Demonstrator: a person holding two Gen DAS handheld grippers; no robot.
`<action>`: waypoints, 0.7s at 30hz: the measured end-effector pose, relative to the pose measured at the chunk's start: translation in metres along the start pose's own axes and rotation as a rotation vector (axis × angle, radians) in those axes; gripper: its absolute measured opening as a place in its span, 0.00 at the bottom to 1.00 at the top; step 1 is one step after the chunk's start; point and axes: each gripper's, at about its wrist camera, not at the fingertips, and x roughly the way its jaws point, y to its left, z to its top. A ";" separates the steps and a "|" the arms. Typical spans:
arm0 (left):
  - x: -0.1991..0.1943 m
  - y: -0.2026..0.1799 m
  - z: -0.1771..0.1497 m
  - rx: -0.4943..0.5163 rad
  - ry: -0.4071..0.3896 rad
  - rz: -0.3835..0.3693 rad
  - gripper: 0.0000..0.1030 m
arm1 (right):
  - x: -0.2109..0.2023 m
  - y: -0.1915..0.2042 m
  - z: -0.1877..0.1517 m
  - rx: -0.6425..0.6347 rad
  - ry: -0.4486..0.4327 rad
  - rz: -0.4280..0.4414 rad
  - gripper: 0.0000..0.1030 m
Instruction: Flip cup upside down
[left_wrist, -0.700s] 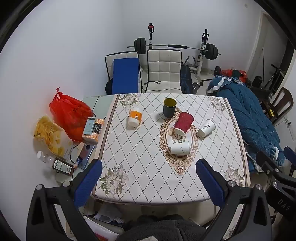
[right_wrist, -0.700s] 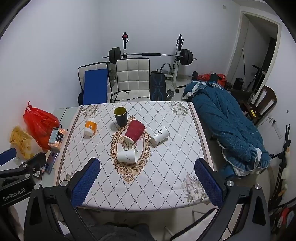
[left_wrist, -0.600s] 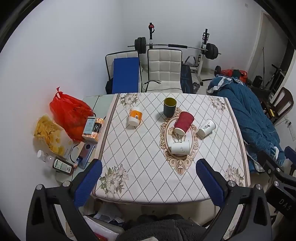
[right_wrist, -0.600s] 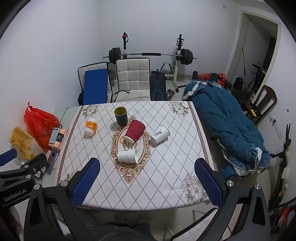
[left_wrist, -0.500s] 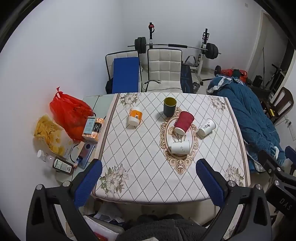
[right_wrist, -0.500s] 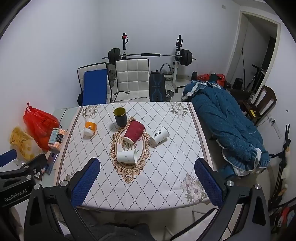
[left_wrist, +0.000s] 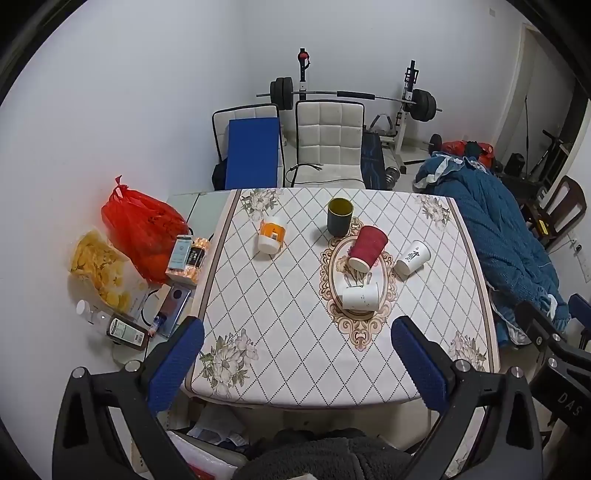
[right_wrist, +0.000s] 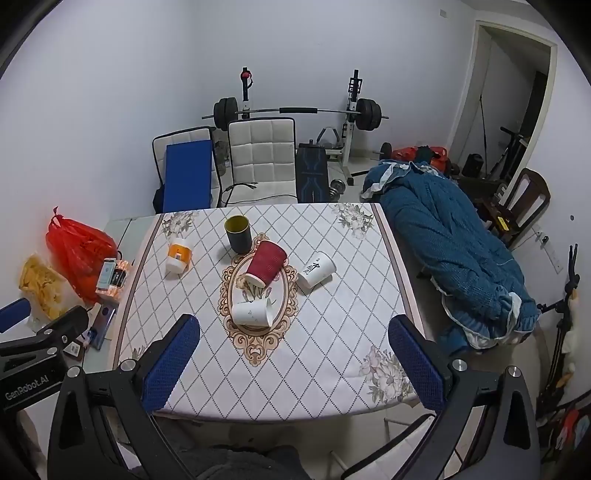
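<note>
Right wrist: red cup (right_wrist: 266, 263) seemingly lies tipped.

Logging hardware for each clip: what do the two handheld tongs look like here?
Both tongs, left and right, have black, angular frames with silver bolts and blue textured pads. White lettering, "GenRobot.AI", marks the left one's body in the right wrist view. Dark fleecy fabric shows below them.

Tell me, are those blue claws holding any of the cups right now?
No. Both the left gripper and right gripper hang open over the table's near edge, nothing between their pads.
</note>
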 end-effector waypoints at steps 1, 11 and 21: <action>0.000 0.000 0.000 0.001 0.000 0.002 1.00 | 0.000 0.000 0.000 0.000 -0.001 -0.001 1.00; -0.006 0.005 0.009 0.004 -0.004 0.008 1.00 | -0.006 -0.003 0.001 0.003 -0.006 0.000 1.00; -0.007 0.005 0.009 0.004 -0.007 0.009 1.00 | -0.012 -0.003 0.007 0.012 -0.007 0.000 1.00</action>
